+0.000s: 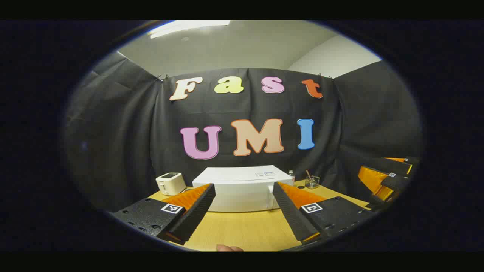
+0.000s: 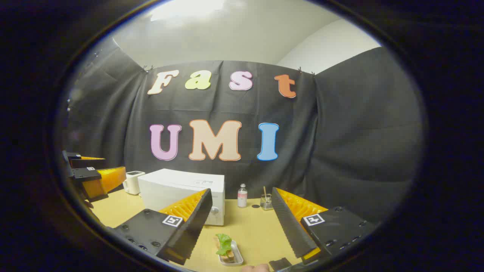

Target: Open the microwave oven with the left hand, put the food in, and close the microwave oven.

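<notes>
Left gripper (image 1: 244, 206): jaws spread wide, holding nothing, aimed square at the microwave (image 1: 242, 189). I read that as staging for the door pull, since the task gives the opening to this hand. Door is shut; the handle looks to be on the right side of the front, just inside my right finger, well apart from both tips.

Right gripper (image 2: 242, 215): also wide, empty. The food (image 2: 225, 245), greens on a small tray (image 2: 235, 260), lies on the table (image 2: 257, 230) between its 2 fingers, below the tips, not touched. Microwave sits beyond, left of centre, behind the left finger. Both hands parked; neither step begun, I judge.
</notes>
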Motion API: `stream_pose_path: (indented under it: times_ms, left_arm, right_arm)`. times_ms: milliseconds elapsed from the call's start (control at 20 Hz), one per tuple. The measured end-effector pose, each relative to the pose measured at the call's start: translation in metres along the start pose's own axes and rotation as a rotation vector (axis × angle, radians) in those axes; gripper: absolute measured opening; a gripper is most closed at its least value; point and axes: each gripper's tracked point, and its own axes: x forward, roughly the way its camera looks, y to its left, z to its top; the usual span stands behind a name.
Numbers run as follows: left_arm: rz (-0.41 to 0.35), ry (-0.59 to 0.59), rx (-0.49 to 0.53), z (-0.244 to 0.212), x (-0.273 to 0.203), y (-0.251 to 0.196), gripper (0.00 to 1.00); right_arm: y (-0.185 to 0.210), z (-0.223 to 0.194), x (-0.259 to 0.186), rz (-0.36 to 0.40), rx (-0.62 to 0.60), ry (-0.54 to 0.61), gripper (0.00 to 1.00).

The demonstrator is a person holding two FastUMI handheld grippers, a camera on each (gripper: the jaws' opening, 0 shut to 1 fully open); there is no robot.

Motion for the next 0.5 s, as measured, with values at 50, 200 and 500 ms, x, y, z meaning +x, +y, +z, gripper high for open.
stream_pose_path:
  times_ms: [50, 200, 500]
  left_arm:
    - [0.012, 0.005, -0.009, 0.000, -0.003, 0.006, 0.97]
    - [0.037, 0.027, -0.007, -0.007, -0.013, 0.017, 0.96]
    - [0.073, 0.039, -0.003, -0.008, -0.015, 0.018, 0.96]
  right_arm:
    - [0.004, 0.002, -0.002, 0.010, -0.001, 0.000, 0.96]
    - [0.007, 0.006, -0.005, 0.030, -0.005, -0.006, 0.99]
    - [0.005, 0.008, 0.005, 0.059, 0.003, -0.009, 0.96]
